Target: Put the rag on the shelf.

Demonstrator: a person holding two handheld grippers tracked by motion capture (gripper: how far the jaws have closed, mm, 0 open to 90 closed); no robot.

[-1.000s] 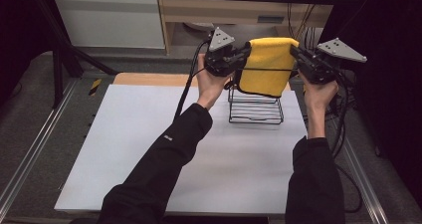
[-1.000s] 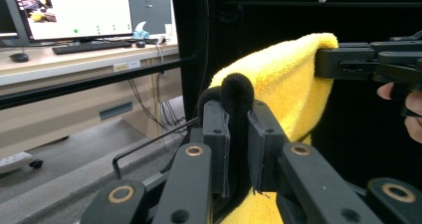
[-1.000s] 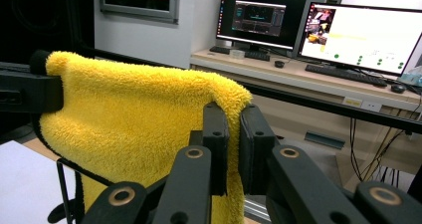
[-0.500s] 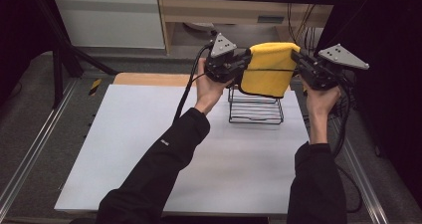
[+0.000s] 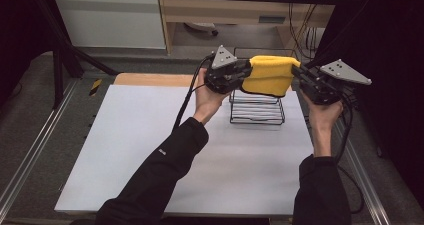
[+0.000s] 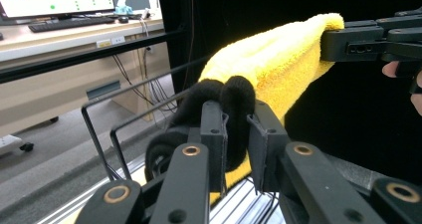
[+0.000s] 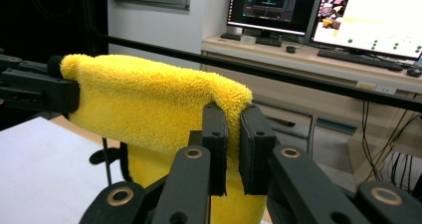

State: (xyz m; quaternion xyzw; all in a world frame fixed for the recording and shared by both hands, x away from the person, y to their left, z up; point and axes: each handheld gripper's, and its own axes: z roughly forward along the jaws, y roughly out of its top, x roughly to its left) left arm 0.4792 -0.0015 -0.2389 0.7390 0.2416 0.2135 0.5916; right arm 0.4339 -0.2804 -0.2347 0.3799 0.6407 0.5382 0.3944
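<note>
The left gripper view reveals a black fuzzy edge on the yellow towel. In the high view both forearms reach forward, lifting the towel above the wire rack. The left gripper and right gripper each clamp narrowly on opposite towel ends.

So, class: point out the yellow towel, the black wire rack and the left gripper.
yellow towel (image 5: 270,75), high view, middle of its top fold.
black wire rack (image 5: 257,113), high view, its lower wires.
left gripper (image 5: 246,73), high view, jaw tips at the towel's edge.
</note>
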